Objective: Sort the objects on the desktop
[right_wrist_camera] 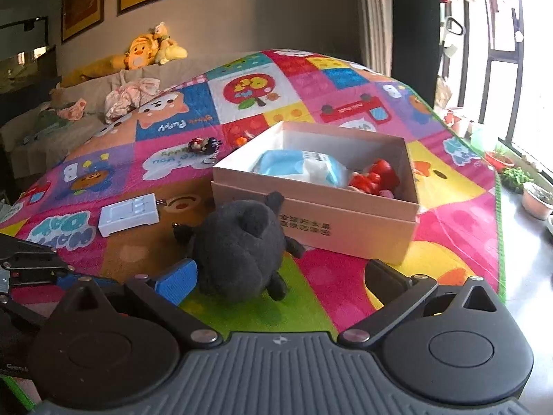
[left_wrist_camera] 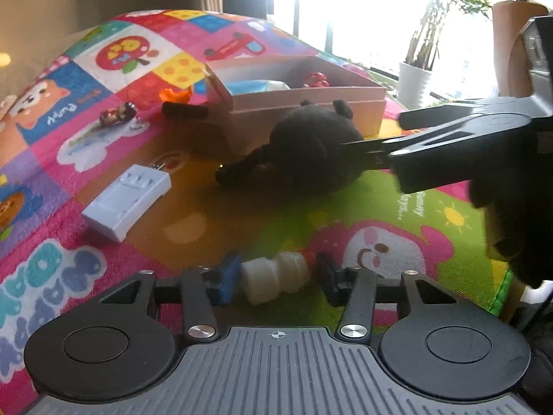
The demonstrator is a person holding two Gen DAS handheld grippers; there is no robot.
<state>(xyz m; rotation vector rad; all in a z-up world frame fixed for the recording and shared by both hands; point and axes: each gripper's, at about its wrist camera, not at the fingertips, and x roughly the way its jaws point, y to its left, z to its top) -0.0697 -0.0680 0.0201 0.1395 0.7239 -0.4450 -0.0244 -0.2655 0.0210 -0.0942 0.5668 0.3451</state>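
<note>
On the colourful play mat that covers the surface stands an open pink cardboard box, and everything else lies around it. Inside the box are a blue-and-white packet and some red toys. Touching the box's near wall is a dark grey plush animal, lying on the mat. The right gripper has its jaws spread wide on either side of the plush, the blue pad just beside its flank and the other finger well clear, so nothing is gripped. Nearer the camera than the plush, away from the box, the left gripper has its jaws brought in narrow around a small white ribbed bottle with a red cap; the pads sit against both ends of it, bottle lying crosswise between them just above the mat. To the left of the box a pale blue flat charger-like device lies on the mat, and beyond it, near the box's far left corner, rest a small figurine keychain, an orange toy and a dark stick-shaped thing.
</note>
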